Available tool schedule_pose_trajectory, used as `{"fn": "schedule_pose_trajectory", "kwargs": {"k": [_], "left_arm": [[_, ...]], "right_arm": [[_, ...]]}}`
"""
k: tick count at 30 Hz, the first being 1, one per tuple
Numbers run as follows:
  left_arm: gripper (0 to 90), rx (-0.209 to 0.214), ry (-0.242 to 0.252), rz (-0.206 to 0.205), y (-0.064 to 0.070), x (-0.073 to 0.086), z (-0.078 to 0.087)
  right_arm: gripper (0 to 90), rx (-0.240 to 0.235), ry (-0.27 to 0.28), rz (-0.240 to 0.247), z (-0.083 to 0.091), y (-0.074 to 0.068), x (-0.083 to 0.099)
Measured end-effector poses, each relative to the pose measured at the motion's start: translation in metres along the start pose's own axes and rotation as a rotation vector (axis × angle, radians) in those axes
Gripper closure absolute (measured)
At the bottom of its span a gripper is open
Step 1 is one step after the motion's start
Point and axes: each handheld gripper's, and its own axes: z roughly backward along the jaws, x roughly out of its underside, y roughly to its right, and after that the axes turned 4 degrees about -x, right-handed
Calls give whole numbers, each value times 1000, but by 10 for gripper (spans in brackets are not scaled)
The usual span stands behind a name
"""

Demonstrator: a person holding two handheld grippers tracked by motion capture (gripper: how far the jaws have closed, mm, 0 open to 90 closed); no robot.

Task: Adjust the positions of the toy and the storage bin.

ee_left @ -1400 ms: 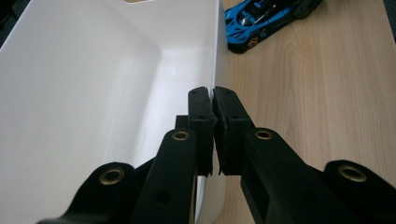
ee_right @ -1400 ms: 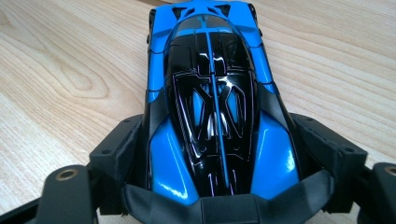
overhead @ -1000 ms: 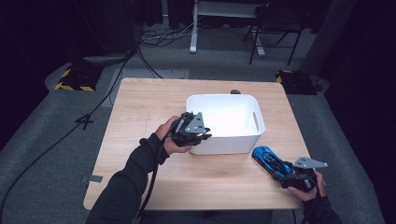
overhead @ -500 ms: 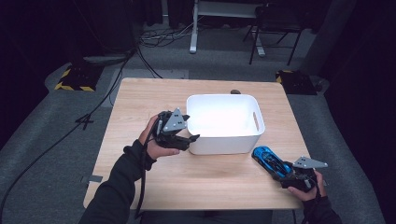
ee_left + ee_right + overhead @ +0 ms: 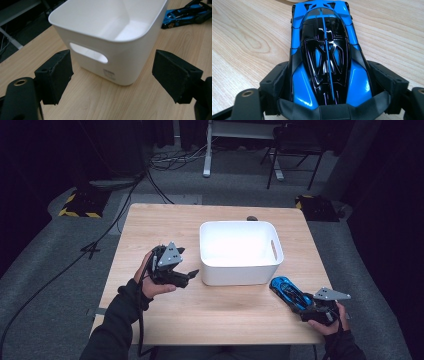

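Grasp stage. The right gripper [image 5: 311, 306] clenches the rear of the blue toy car [image 5: 325, 50], which rests on the table [image 5: 165, 225] near and right of the white bin [image 5: 240, 275]. The left gripper [image 5: 112, 75] hangs released left of the bin. Next: lift the car over the rim.

Light wood table [image 5: 150, 225] on grey carpet. Behind it: black cables [image 5: 165, 160] on floor, white desk leg [image 5: 206, 150], dark chair [image 5: 295, 150], yellow-black striped blocks [image 5: 77, 202].
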Motion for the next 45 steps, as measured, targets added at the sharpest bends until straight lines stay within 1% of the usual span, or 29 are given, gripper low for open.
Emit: {"fn": "schedule_pose_trajectory", "kwargs": {"k": [1, 2, 3, 4, 6, 7, 8, 10, 11, 14, 16, 18, 19, 21, 23, 25, 26, 27, 29, 33, 34, 37, 39, 41, 42, 43, 44, 45], "left_arm": [[169, -11, -2, 16, 1, 4, 0], [169, -20, -19, 3, 1, 7, 1], [169, -24, -23, 9, 1, 11, 0], [169, -34, -29, 4, 1, 16, 1], [169, -49, -62, -9, 2, 25, 1], [169, -66, -74, -17, 3, 30, 0], [169, -74, -85, -16, 4, 35, -1], [161, -105, -135, -26, 5, 45, -4], [162, -123, -170, -36, 6, 51, -6], [162, -132, -193, -13, 6, 63, -9], [161, -141, -210, -15, 6, 71, -10], [162, -136, -219, -7, 6, 78, -10], [162, -134, -217, 6, 7, 82, -10], [161, -143, -224, 25, 8, 90, -11], [161, -138, -230, 37, 9, 97, -11], [162, -134, -253, 45, 11, 105, -12], [162, -139, -264, 44, 12, 108, -11], [162, -143, -268, 52, 13, 111, -11], [162, -134, -269, 84, 14, 118, -10], [163, -121, -285, 131, 16, 130, -8], [163, -123, -289, 135, 16, 133, -7], [167, -107, -268, 209, 16, 140, -3], [166, -104, -261, 229, 15, 143, -1], [166, -87, -256, 274, 15, 146, 0], [165, -95, -262, 264, 14, 147, 2], [164, -98, -263, 263, 15, 147, 3], [164, -101, -263, 266, 15, 147, 3], [164, -93, -258, 273, 16, 148, 3]], "right_arm": [[235, 0, 0, 0, 0, 0, 0], [235, 1, 2, -4, 0, 0, 0], [236, 0, 2, -4, 0, 0, 0], [235, 1, 2, -4, 0, 0, 0], [235, 2, 4, -5, 0, 0, 0], [235, -1, 1, -4, 0, 0, 0], [235, -1, 1, -4, 0, 0, 0], [235, 0, 2, -5, 0, 0, 0], [235, -1, 1, -3, 0, 0, 0], [235, -2, 2, -4, 0, 0, 0], [235, -2, 2, -4, 0, 0, 0], [235, -3, 2, -4, 0, 0, 0], [235, -2, 2, -4, 0, 0, 0], [235, -2, 1, -1, 0, 0, 0], [235, -2, 1, -4, 0, 0, 0], [235, 1, 5, -6, 0, 0, 0], [235, -1, 1, -4, 0, 0, 0], [235, -1, 2, -5, 0, 0, 0], [235, -2, 0, 2, 0, 1, 0], [235, -5, 0, 2, 0, 1, 0], [235, -4, 3, 1, -1, 1, 0], [235, -5, 1, 4, -1, 1, -1], [235, -5, 2, 4, -1, 1, -1], [235, -3, -1, 7, -1, 1, -1], [235, -4, -1, 7, -1, 1, -1], [235, -4, 0, 7, -1, 1, -1], [235, -4, -1, 8, -1, 1, -1], [235, -3, -1, 10, -1, 1, -1]]}}
